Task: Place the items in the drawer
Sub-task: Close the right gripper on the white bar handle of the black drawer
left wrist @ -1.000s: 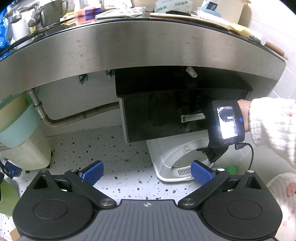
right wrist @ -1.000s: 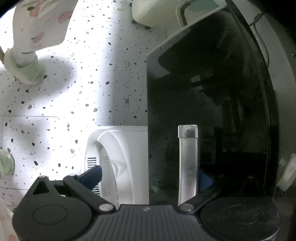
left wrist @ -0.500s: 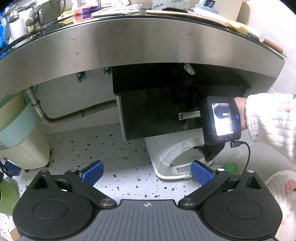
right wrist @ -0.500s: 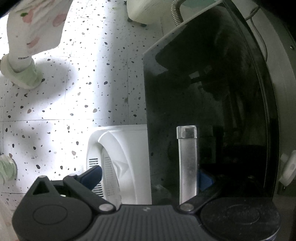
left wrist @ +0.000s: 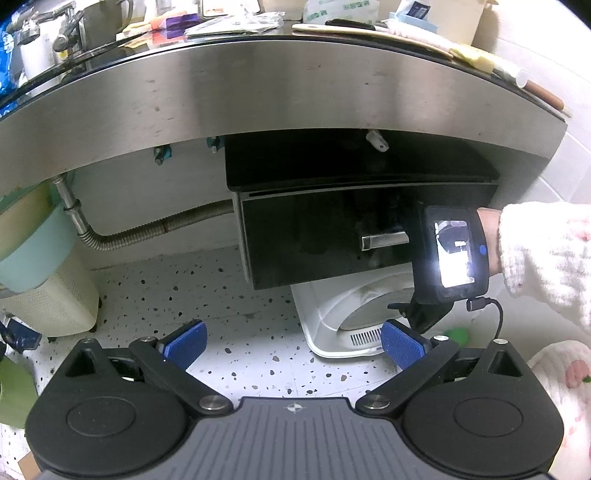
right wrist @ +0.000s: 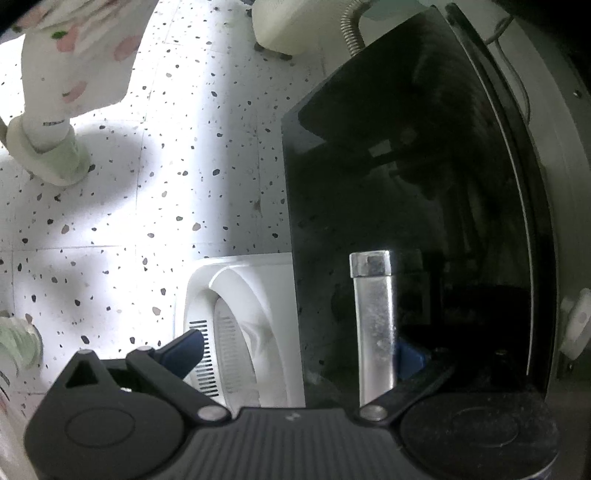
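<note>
The drawer (left wrist: 314,240) is a glossy black front under the steel counter, with a flat metal handle (left wrist: 384,240). In the right wrist view my right gripper (right wrist: 295,354) is open at that handle (right wrist: 373,325). Its right blue pad (right wrist: 408,360) sits behind the bar and its left pad (right wrist: 184,350) hangs in front of the white appliance. In the left wrist view my left gripper (left wrist: 294,345) is open and holds nothing, low and back from the drawer. Several items lie on the countertop (left wrist: 229,22).
A white appliance (left wrist: 351,317) stands on the speckled floor right under the drawer. A corrugated hose (left wrist: 147,232) and a pale basket (left wrist: 48,295) are to the left. The person's sleeve (left wrist: 546,251) comes in from the right; a slippered foot (right wrist: 48,155) stands nearby.
The right gripper stays hooked at the handle, and the drawer front seems to have edged slightly out. The person's foot shifted a little. The left gripper stays open.
</note>
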`<state>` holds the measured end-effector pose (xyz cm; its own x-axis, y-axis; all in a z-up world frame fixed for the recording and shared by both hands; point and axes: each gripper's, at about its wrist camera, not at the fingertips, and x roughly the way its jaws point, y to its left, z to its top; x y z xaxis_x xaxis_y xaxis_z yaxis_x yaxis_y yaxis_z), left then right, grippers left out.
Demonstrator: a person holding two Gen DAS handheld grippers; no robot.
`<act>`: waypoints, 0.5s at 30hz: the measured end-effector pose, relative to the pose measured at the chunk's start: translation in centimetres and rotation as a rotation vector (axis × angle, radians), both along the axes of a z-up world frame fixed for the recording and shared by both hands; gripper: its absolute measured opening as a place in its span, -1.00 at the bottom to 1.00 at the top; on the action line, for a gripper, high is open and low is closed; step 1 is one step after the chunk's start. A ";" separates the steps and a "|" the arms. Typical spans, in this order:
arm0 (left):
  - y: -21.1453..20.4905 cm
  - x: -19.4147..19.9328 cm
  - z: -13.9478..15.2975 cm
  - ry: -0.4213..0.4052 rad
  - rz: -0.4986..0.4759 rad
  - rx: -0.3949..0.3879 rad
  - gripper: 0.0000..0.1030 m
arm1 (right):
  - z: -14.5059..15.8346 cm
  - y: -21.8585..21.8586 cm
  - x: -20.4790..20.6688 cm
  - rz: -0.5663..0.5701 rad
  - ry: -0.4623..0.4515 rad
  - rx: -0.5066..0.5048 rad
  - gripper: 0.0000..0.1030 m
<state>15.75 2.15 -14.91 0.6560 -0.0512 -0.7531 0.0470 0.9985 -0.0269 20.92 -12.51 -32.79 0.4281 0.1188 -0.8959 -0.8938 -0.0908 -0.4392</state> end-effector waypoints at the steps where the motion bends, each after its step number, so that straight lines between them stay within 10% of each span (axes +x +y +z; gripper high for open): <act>1: 0.0 0.0 0.0 0.000 -0.002 0.002 0.98 | 0.0 0.0 -0.1 -0.002 0.000 0.003 1.00; 15: 0.3 0.0 0.5 -0.012 0.002 -0.007 0.98 | 0.1 -0.2 -0.6 -0.024 -0.008 0.026 1.00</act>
<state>15.76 2.46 -14.39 0.6649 -0.0549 -0.7449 0.0455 0.9984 -0.0330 20.36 -12.67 -32.64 0.4379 0.1314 -0.8893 -0.8921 -0.0584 -0.4480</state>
